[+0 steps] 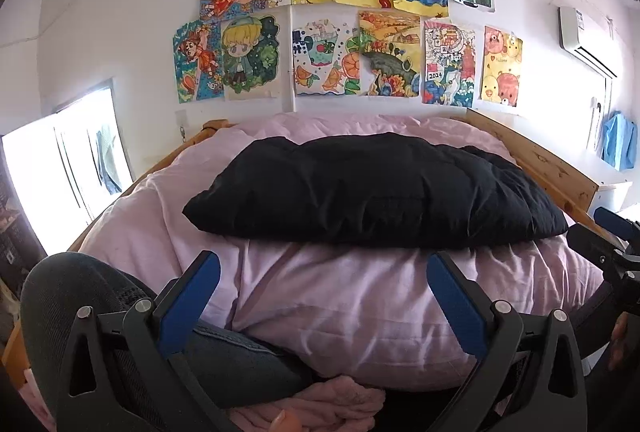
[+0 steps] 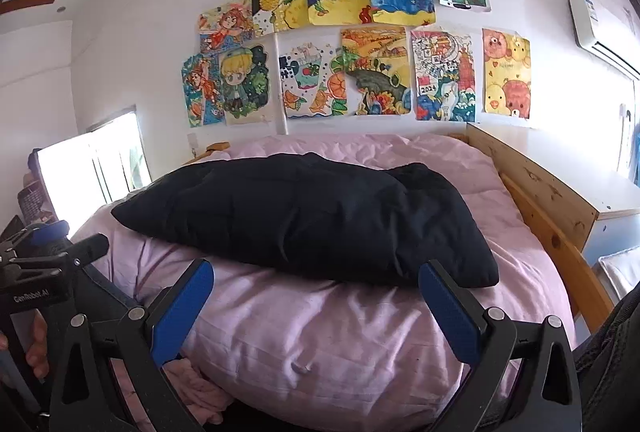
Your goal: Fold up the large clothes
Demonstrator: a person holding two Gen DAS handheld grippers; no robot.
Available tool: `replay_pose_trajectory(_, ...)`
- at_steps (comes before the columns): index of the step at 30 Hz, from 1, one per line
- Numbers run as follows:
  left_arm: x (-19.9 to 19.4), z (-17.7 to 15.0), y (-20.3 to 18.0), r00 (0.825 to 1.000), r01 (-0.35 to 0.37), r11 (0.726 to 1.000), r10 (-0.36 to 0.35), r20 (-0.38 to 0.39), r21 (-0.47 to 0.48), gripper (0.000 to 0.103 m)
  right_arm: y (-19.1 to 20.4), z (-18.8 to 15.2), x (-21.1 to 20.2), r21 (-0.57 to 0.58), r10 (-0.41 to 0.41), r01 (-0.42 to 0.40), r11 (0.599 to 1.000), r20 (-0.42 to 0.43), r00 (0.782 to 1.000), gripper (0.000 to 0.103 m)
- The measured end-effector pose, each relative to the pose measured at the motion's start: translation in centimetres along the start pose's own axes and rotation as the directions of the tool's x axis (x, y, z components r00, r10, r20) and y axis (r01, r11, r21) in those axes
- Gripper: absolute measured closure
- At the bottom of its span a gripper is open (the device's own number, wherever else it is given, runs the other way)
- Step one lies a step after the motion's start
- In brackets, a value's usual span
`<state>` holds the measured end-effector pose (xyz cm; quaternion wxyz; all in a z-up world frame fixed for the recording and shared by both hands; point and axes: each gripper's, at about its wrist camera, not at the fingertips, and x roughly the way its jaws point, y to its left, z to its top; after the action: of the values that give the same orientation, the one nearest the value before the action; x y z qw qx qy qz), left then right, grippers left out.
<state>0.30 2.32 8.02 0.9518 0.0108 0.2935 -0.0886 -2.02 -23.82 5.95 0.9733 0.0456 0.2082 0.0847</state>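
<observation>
"GenRobot.AI" is showing in white letters on the left gripper's (image 2: 52, 256) black body, readable only in the right wrist view, where that tool is sitting at the left edge with a hand (image 2: 34, 348) partly cut off beneath it. One wall drawing (image 1: 448, 62) is carrying a small "2024" tag; the characters on the paper strip above the pineapple drawing are too small to read.

The folded black garment (image 1: 372, 192) is lying across the middle of the bed, resting on the pink duvet (image 1: 360, 296), its right end reaching close to the wooden bed rail (image 1: 536, 160). It is too dark to make out seams or sleeves.

Both pairs of jaws are standing wide apart and gripping nothing: the left gripper (image 1: 323, 296) and the right gripper (image 2: 316, 302) are hovering over the near edge of the bed, short of the garment.

Only the left wrist view is showing a grey mesh chair back (image 1: 80, 284) at lower left. The air conditioner (image 2: 596, 32) is cut off at the right edge.
</observation>
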Motion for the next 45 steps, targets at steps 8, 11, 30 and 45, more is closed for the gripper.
replay_pose_trajectory(8,0.05,0.03,0.35,1.000,0.004,1.000,-0.004,-0.006,-0.013,0.002,-0.28,-0.14,0.38,0.013,0.006,-0.005,1.000,-0.017,1.000,0.000)
replay_pose_trajectory(11,0.04,0.04,0.58,1.000,0.003,1.000,-0.003,-0.010,-0.018,0.002,-0.33,-0.14,0.39,0.010,0.006,-0.006,1.000,-0.017,1.000,0.000)
replay_pose_trajectory(30,0.00,0.05,0.51,1.000,0.002,1.000,-0.003,-0.013,-0.014,0.002,-0.28,-0.15,0.41,0.012,0.006,-0.006,1.000,-0.018,1.000,0.000)
replay_pose_trajectory(45,-0.01,0.03,0.63,1.000,0.003,1.000,-0.003,-0.011,-0.011,0.002,-0.37,-0.10,0.37,0.012,0.007,-0.007,1.000,-0.019,1.000,0.000)
